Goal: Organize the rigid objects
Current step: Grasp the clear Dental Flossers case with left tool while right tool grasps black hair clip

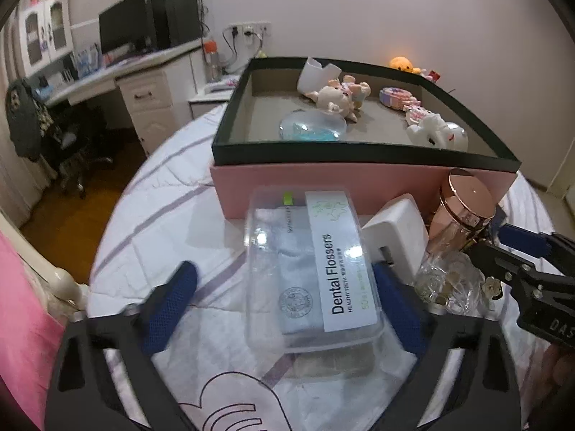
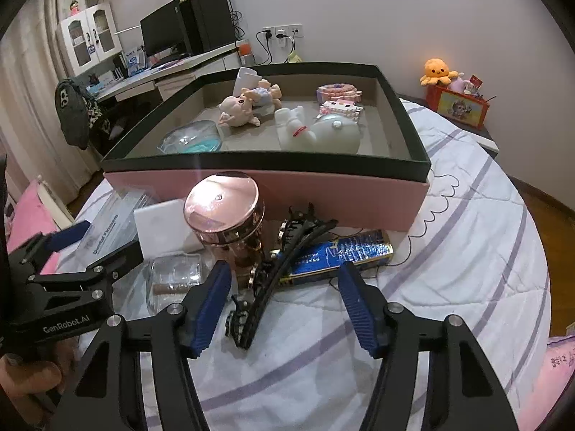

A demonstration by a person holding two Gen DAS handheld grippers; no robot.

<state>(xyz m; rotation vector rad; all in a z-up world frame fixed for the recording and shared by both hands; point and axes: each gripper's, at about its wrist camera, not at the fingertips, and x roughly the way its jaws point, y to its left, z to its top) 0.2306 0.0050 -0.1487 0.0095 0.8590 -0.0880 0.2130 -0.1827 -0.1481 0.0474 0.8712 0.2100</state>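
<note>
- Between the left gripper's (image 1: 284, 309) spread blue ribbed fingers lies a clear rigid plastic box labelled Dental Flossers (image 1: 309, 269); only the right finger appears to touch it, so it is bracketed but not clamped.
- Right gripper (image 2: 284, 309) is open too, its fingers straddling a black toothed hair claw clip (image 2: 273, 276) lying on the quilted striped bedspread (image 2: 449, 251).
- Just beyond the fingertips stands a glossy rose-gold capped glass bottle (image 2: 224, 215).
- Further out, the pink cardboard box with black rim (image 2: 273, 165), likely the destination, holds figurines.
</note>
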